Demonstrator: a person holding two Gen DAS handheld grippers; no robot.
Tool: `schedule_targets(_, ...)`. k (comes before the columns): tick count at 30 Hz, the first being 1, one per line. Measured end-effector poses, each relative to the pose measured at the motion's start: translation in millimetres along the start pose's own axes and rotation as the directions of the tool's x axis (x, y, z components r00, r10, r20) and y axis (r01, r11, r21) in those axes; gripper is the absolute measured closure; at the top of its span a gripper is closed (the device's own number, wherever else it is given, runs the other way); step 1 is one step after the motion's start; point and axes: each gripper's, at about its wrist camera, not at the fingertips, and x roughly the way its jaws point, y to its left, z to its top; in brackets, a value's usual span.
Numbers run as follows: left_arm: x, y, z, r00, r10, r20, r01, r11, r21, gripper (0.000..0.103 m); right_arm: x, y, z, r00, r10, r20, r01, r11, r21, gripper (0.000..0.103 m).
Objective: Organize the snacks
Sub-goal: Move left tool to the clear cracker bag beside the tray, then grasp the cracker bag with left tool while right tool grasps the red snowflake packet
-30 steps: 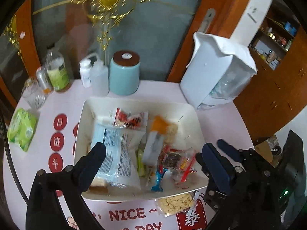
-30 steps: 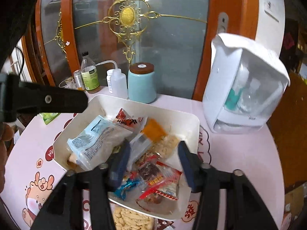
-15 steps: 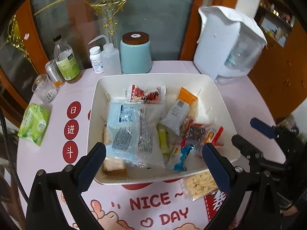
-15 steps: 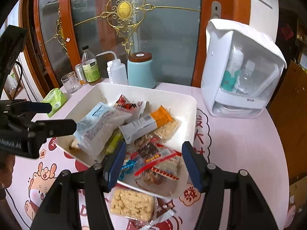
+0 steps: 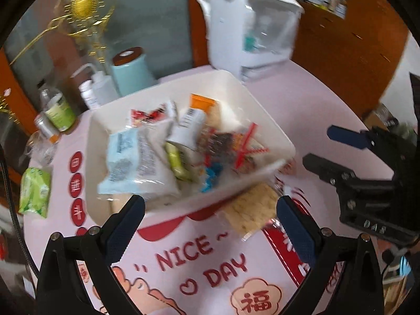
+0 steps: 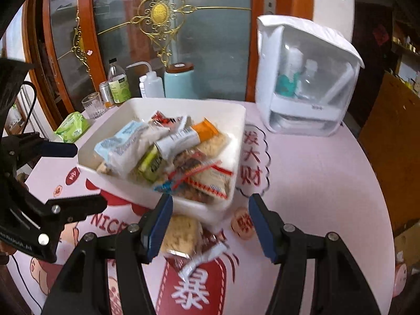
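1. My right gripper (image 6: pixel 210 223) stands wide with nothing between the blue pads; it hangs over the cracker packet (image 6: pixel 181 236), which lies on the pink table mat (image 6: pixel 315 178) just outside the near wall of the white snack tray (image 6: pixel 241 120). My left gripper (image 5: pixel 210 225) is also spread wide and empty, just in front of the same tray wall.

2. The packet sits tight against the tray, perhaps partly tucked under its edge; I cannot tell which. If I close there, one pad may catch the tray wall and drag or tip the whole tray.

3. The packet is flat and its wrapper is slick. I judge that a pinch from above may slide off the film or crush the crackers inside.

4. A torn white-and-red wrapper (image 6: pixel 204 262) lies just beside the packet, closer to me. A careless close could take that instead, or both at once.

5. The tray is heaped: the pale blue bag (image 6: pixel 126 141), the orange-tipped bar (image 6: pixel 194 134) and the red-striped packets (image 6: pixel 207 176) ride near the rim. Dropping more on the near corner could push something over the wall.

6. Both grippers crowd the same corner, so they could knock each other.

7. Both views are smeared, so my aim is uncertain.
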Motion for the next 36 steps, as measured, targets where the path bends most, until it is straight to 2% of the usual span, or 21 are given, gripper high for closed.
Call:
schedule_targets(6,23.3,-23.5,-27.3,0.994,-0.093,-0.060,0.097,0.993,0.065,0.003,4.0,-14.6,-31.9,0.999,-0.003,-0.044,0.006,0.997,0.074,0.042)
schedule_targets(12,56.6,-36.0,-44.5,0.989,-0.100,-0.105,0.112,0.988,0.110,0.003,16.8,-24.5,-55.1,0.996,0.026,-0.083,-0.011,0.984,0.177,0.042)
schedule_targets(16,77.2,-40.5,-46.0,0.985,-0.118,-0.122,0.132,0.985,0.113,0.003,21.5,-27.2,-62.7,0.995,0.029,-0.091,-0.010,0.979,0.205,0.042)
schedule_targets(32,127.8,-50.4,-48.3,0.969,-0.155,-0.191,0.179,0.978,0.112,0.005,29.8,-36.9,-73.9,0.995,0.024,-0.096,0.000,0.969,0.248,0.042)
schedule_targets(36,132.4,-50.9,-47.0,0.972,-0.152,-0.179,0.176,0.976,0.126,0.005,31.8,-38.1,-76.9,0.994,0.024,-0.104,0.003,0.968,0.252,0.042)
